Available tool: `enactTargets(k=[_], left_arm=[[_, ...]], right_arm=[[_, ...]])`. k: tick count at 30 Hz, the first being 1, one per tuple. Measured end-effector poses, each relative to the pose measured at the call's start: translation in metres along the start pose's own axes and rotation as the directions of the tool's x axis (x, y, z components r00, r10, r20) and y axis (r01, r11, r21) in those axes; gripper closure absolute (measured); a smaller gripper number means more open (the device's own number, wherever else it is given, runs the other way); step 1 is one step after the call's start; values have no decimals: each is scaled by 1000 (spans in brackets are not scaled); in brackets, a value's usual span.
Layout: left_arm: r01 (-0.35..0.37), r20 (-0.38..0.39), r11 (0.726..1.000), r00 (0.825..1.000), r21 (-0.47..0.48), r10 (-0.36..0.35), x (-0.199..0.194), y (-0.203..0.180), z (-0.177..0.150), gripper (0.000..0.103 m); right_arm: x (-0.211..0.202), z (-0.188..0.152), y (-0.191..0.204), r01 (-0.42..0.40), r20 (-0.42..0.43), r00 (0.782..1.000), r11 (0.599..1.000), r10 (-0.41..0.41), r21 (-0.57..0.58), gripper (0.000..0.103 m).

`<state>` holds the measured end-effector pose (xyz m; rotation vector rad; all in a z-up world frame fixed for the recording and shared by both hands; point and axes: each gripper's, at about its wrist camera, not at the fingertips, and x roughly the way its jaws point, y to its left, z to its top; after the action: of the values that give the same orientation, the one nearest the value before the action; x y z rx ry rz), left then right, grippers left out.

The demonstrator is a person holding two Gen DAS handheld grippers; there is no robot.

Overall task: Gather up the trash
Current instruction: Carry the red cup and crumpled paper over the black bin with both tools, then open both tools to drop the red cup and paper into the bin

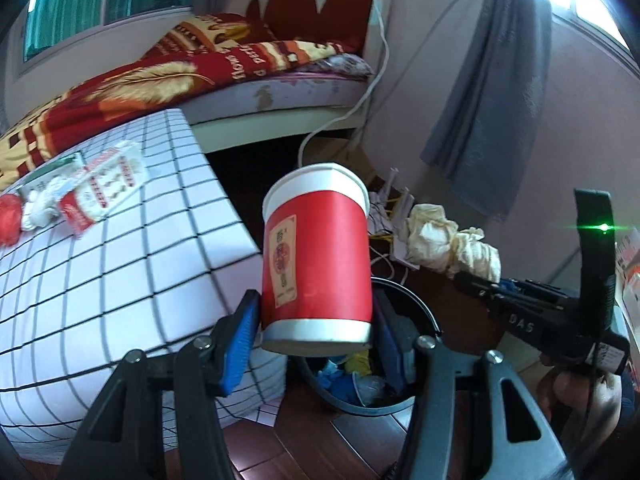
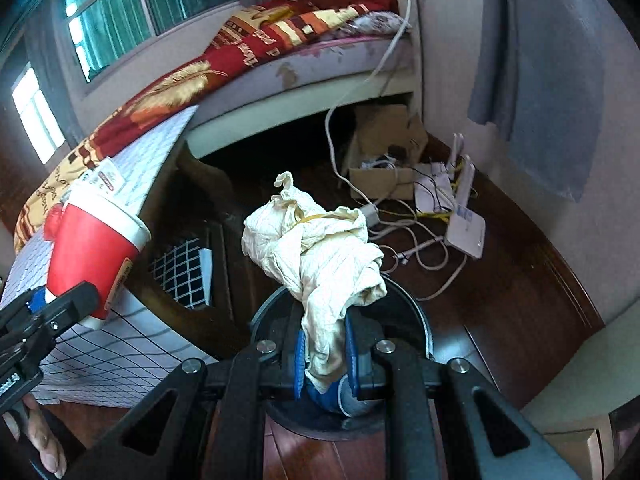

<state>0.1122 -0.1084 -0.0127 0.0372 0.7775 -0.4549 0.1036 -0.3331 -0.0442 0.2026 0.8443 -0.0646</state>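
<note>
My left gripper [image 1: 314, 334] is shut on a red paper cup [image 1: 316, 256] with a white rim, gripped near its base and held upright above a dark round trash bin [image 1: 424, 312]. The same red paper cup [image 2: 92, 252] shows at the left of the right wrist view. My right gripper [image 2: 325, 364] is shut on a crumpled cream-white paper wad [image 2: 320, 256], which hangs over the trash bin [image 2: 416, 320]. In the left wrist view that paper wad [image 1: 448, 240] sits at the right, in front of the other gripper's black body. The bin holds blue and yellow scraps [image 1: 348, 368].
A table with a white grid cloth [image 1: 120, 280] stands left of the bin, carrying red-white packets [image 1: 104, 188] and a red object [image 1: 10, 216]. Behind is a bed with a red blanket [image 1: 168, 76]. A cardboard box [image 2: 384, 152], white routers [image 2: 464, 220] and cables lie on the wooden floor.
</note>
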Motion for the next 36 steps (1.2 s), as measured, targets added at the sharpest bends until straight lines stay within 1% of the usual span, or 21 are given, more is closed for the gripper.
enactTargets(k=[6,12,15,17,22,27,29,30,31,32,33,34,35,36], left_arm=[[33,-55,999,998,28,-31,20,-21,-13,47],[60,-138,997,989,49,-53,52,-36,-26,47],[50,-177,998,983,48,-41,71,-36,-36,47],[65,-203,998,977,24,-59,82,-33,-42,47],[82,-255,996,964,21,-74,105,-33,-54,47],[87,-277,996,958,20,-78,119,-33,-57,46],[101,-287,995,954,23,-91,126,-33,-54,44],[105,-296,994,951,26,-93,128,-34,-56,41],[96,-311,995,947,36,-80,133,-35,-57,35],[68,-320,997,946,48,-50,137,-34,-59,20],[40,-313,997,950,63,-18,137,-34,-61,12],[29,-307,997,952,70,-6,137,-34,-62,9],[19,-307,997,952,75,5,137,-34,-63,2],[11,-308,997,951,80,15,136,-33,-64,0]], right_arm=[[10,-15,-18,41,-38,998,999,-41,2,85],[27,-35,-38,55,-99,994,998,-54,5,85],[36,-46,-43,40,-135,990,999,-40,-6,85],[44,-53,-43,25,-157,987,999,-28,-22,85],[66,-69,-43,4,-208,978,998,-17,-61,85],[84,-76,-42,-11,-238,971,996,-9,-85,85],[90,-76,-41,-12,-244,970,996,-11,-93,83],[94,-76,-40,-2,-248,968,994,-24,-106,80],[103,-79,-41,32,-262,963,990,-67,-134,55],[111,-81,-44,89,-278,952,983,-132,-161,13],[115,-85,-46,138,-280,942,974,-185,-180,3],[117,-88,-50,171,-281,934,967,-220,-190,2],[119,-89,-53,182,-292,928,965,-231,-186,2],[120,-89,-58,199,-311,918,964,-246,-176,2]])
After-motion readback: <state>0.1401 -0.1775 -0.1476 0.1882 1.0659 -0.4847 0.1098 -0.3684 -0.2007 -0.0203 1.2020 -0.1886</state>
